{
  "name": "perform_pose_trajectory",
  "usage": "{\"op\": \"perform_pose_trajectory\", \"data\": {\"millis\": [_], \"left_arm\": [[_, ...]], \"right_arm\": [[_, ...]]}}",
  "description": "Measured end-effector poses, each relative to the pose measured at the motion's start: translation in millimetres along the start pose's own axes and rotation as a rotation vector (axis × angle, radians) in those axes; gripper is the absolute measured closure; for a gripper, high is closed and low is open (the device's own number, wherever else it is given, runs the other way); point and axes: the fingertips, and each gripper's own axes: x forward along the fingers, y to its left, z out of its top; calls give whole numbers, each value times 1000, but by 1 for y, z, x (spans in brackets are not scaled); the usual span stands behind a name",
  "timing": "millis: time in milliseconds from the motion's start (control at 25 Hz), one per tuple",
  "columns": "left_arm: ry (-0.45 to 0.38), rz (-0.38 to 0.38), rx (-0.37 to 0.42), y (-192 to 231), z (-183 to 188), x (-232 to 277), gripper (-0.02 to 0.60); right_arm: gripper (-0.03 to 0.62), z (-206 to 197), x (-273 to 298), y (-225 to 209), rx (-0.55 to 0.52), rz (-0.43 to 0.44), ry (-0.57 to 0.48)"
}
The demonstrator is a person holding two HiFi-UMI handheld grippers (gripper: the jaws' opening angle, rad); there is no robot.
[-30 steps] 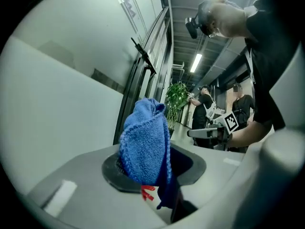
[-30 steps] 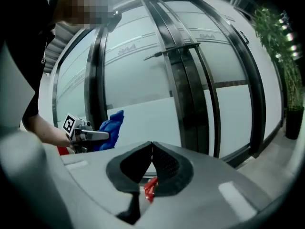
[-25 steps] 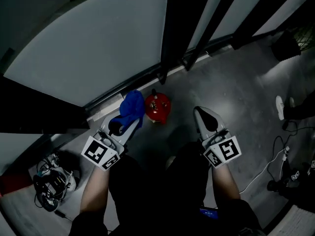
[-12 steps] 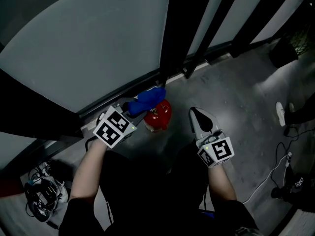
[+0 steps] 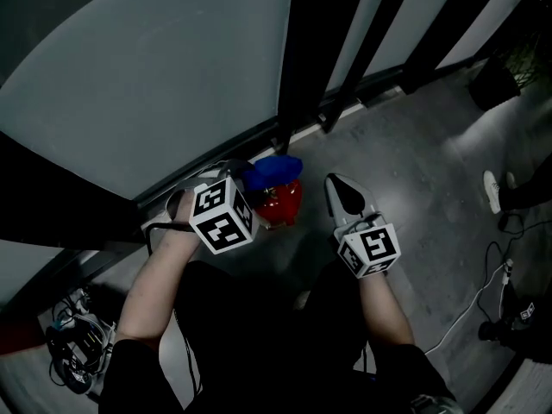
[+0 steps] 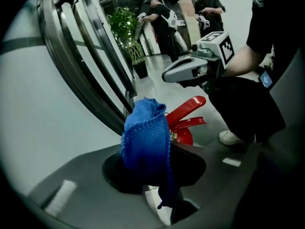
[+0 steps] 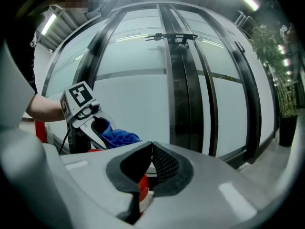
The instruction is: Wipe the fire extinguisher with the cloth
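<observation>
We judge the wiping stroke to be just beginning. The left hand-held gripper (image 5: 246,182) is clamped on a bunched blue terry cloth (image 5: 274,169), and in the head view that cloth sits over the top edge of the round red fire extinguisher (image 5: 280,203). The extinguisher stands on the grey concrete floor (image 5: 414,145) at the centre of the frame, close to the foot of the dark-framed glass wall (image 5: 155,84).

In the left gripper view the cloth rises out of the jaws and hangs in front of the extinguisher's red lever handles (image 6: 188,109), in the middle right of that frame. We cannot tell whether the fabric is pressing on the metal or only hovering beside it.

The next move, as we read it, calls for bringing the cloth down onto the valve head or the shoulder of the cylinder and dragging it across. It should be done with light pressure, so that the free-standing cylinder does not tip.

Our left forearm comes in from the lower left, with the marker cube turned up towards the camera and the gripper pointing to the upper right. Our right forearm comes up from the bottom centre. The right hand-held gripper (image 5: 343,195) has its jaws together with nothing between them, and its tip is just beside the extinguisher's right flank. From there it could steady the body if needed.
</observation>
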Motion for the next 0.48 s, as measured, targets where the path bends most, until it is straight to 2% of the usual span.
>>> {"op": "perform_pose_trajectory", "data": {"millis": [80,240,480], "left_arm": [[6,9,56,-6,2,0,459],[-9,28,111,-14,5,-4,460],[-3,114,254,-24,17,-15,460]], "right_arm": [[591,-8,4,2,-21,-3,18],[591,-25,4,6,-91,-2,57],[591,-38,-4,-13,-48,-52,92]]}}
